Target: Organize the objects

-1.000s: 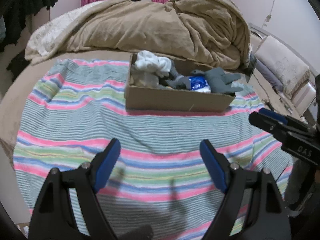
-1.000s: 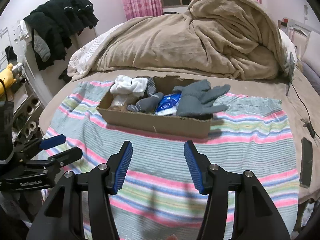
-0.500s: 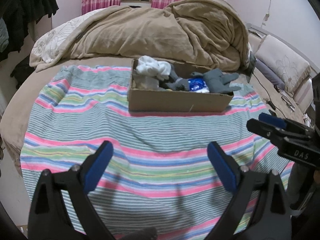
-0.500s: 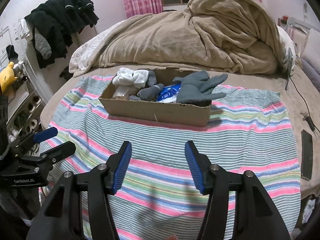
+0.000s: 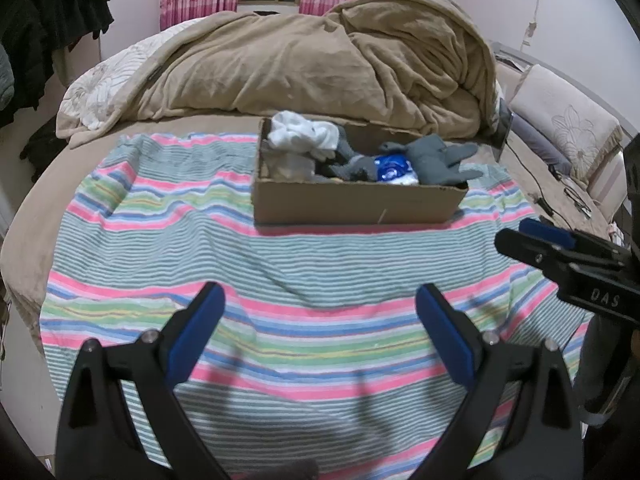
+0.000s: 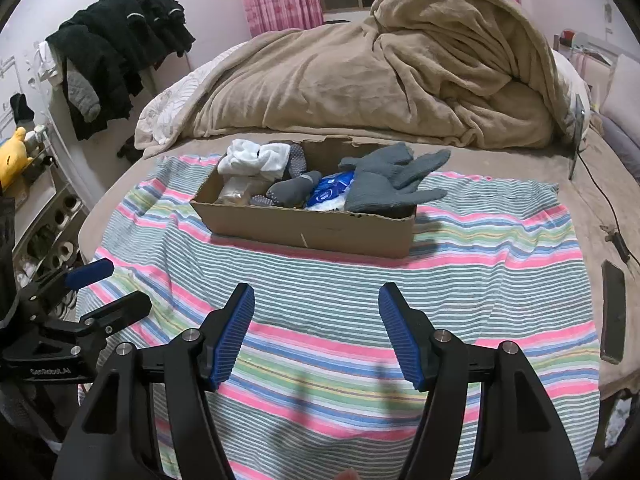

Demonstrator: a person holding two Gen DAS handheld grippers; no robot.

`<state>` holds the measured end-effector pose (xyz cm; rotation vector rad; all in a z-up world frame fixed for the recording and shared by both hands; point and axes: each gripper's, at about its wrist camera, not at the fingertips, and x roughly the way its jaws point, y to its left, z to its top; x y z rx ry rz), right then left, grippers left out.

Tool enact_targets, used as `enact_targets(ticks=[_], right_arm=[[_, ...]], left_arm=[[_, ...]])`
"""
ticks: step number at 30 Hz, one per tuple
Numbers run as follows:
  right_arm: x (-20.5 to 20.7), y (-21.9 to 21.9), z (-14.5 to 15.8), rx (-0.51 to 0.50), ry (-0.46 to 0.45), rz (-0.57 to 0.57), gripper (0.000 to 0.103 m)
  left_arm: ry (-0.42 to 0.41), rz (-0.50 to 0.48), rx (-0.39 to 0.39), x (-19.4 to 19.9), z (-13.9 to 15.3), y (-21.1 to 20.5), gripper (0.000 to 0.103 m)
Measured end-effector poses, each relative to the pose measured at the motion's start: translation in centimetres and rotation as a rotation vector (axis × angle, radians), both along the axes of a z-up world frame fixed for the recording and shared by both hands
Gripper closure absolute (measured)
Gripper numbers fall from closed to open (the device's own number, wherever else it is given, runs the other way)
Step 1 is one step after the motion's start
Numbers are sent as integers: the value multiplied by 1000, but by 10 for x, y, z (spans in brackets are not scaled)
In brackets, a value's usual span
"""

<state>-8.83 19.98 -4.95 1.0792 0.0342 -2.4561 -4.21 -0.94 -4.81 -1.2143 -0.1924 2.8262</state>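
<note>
A: Box [image 6: 312, 228] sits ahead of both grippers on the striped blanket [image 6: 360, 304], long side across the view, packed with gray gloves [image 6: 384, 184], white socks [image 6: 256, 160] and a blue packet [image 6: 332, 192].

B: Which is nearer?

A: Hard to say; the 2 look about level. The left gripper [image 5: 318, 312] gapes wide, the right gripper [image 6: 316, 308] less so, both empty, touching nothing.
</note>
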Motion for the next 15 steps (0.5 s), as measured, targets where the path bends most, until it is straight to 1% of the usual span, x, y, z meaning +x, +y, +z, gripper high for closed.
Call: enact_targets(ticks=[15], right_arm=[[-4, 3, 4, 11, 10, -11, 35]], left_arm=[[11, 4, -3, -2, 4, -4, 6]])
